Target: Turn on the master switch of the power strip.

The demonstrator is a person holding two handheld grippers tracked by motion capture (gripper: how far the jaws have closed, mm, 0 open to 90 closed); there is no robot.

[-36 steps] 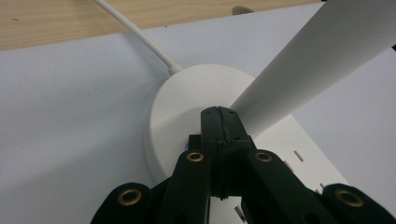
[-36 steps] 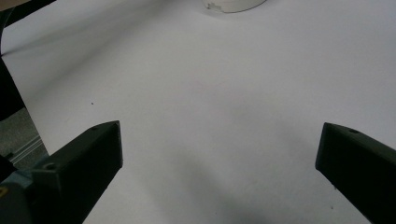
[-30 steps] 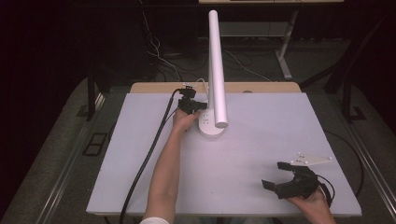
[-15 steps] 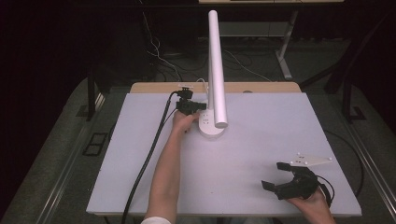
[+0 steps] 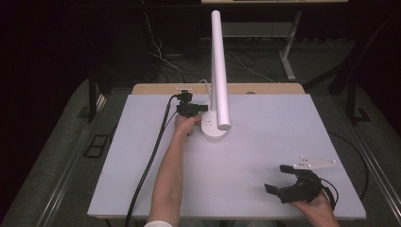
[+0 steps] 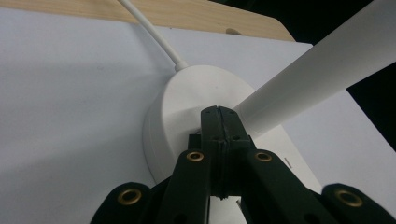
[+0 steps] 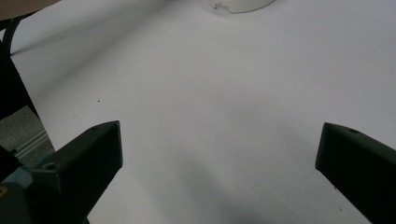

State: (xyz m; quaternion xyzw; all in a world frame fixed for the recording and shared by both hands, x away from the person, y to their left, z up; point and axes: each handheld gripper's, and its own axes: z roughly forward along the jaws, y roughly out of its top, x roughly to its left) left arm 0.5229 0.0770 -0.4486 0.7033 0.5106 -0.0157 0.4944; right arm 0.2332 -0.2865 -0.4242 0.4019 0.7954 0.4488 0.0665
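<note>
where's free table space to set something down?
Bare: the middle stretch between the lamp base and the right gripper; the far right part of the table; the strip left of the left forearm. Crowded: far centre, where the left gripper, shut, presses the base beside the lamp arm.

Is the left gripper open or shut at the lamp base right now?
Shut. The left gripper has its jaws pressed together, nothing between them, with the tips against the lamp base.

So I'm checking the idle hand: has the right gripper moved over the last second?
No. In the high view the right gripper sits at the same spot near the table's near right corner, jaws open, far from the lamp base.
</note>
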